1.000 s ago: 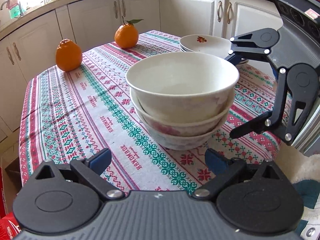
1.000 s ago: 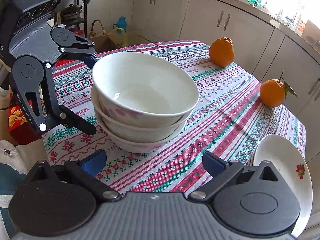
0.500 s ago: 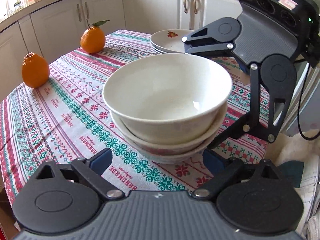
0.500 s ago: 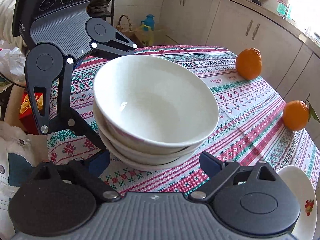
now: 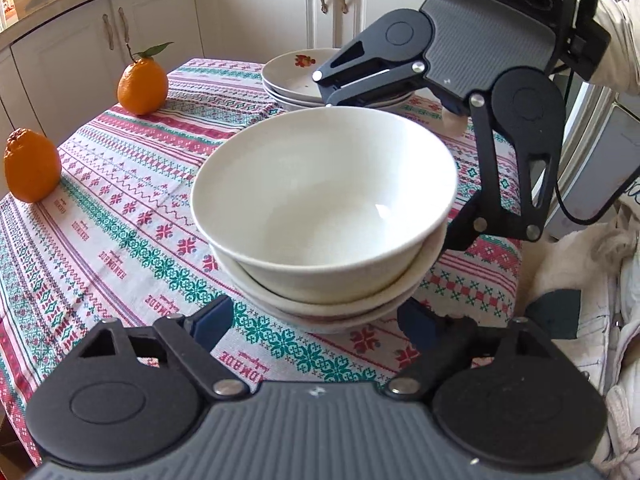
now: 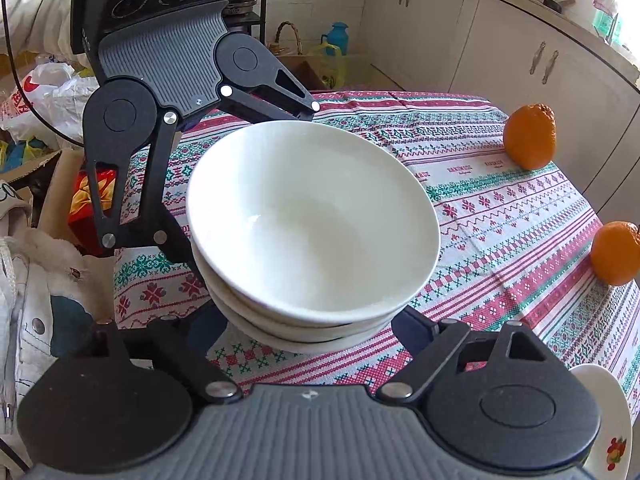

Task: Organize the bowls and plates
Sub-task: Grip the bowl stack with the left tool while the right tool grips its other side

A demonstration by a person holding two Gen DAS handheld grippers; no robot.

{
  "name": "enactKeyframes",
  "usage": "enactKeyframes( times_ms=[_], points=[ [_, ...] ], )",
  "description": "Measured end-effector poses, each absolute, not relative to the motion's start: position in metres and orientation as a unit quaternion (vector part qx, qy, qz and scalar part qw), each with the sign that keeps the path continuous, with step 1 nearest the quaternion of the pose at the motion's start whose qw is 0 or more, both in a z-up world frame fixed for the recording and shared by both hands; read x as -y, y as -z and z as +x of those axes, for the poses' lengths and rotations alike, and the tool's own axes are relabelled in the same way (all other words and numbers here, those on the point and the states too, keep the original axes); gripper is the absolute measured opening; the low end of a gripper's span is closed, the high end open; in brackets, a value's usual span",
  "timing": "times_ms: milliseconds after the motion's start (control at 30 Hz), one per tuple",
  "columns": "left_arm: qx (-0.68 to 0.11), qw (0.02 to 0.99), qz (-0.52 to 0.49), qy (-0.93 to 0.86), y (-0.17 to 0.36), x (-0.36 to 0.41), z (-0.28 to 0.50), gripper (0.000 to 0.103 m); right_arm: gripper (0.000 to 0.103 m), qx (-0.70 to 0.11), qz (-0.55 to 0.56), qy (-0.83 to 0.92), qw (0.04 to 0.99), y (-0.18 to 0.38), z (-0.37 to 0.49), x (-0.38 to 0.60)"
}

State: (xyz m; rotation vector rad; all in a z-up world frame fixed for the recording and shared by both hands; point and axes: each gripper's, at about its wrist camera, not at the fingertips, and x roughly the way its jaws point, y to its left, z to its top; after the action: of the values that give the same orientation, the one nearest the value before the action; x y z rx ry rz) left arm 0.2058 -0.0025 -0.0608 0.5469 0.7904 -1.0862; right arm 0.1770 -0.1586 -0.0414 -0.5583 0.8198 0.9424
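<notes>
Three white bowls (image 5: 324, 200) (image 6: 312, 216) stand nested on the patterned tablecloth. My left gripper (image 5: 314, 322) straddles the foot of the stack from one side, and my right gripper (image 6: 310, 330) straddles it from the opposite side. Both pairs of jaws are closing with the stack between them. The blue pads (image 5: 212, 320) (image 6: 410, 326) sit close beside the lowest bowl, and I see no firm press. In the left wrist view, the right gripper's fingers (image 5: 500, 184) reach around the far side of the bowls. A stack of flowered plates (image 5: 292, 76) (image 6: 604, 408) lies behind them.
Two oranges (image 5: 142, 86) (image 5: 30, 170) rest on the cloth, also in the right wrist view (image 6: 530, 136) (image 6: 616, 254). The table edge (image 5: 516, 280) runs near a person's white sleeve (image 5: 616, 60). White cabinets (image 5: 260, 8) surround the table; bags and boxes (image 6: 48, 92) lie on the floor.
Both grippers have rolled and come in over the bowl stack from opposite sides. Their jaws have narrowed around its base. The bowls have stayed in place.
</notes>
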Motion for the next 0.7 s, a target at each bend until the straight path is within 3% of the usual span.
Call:
enactKeyframes(
  times_ms=[700],
  points=[
    [-0.363, 0.730, 0.235, 0.529, 0.0631, 0.0044, 0.2144, 0.082, 0.089, -0.395, -0.237, -0.444, 0.769, 0.0425, 0.1874, 0.1604]
  ],
)
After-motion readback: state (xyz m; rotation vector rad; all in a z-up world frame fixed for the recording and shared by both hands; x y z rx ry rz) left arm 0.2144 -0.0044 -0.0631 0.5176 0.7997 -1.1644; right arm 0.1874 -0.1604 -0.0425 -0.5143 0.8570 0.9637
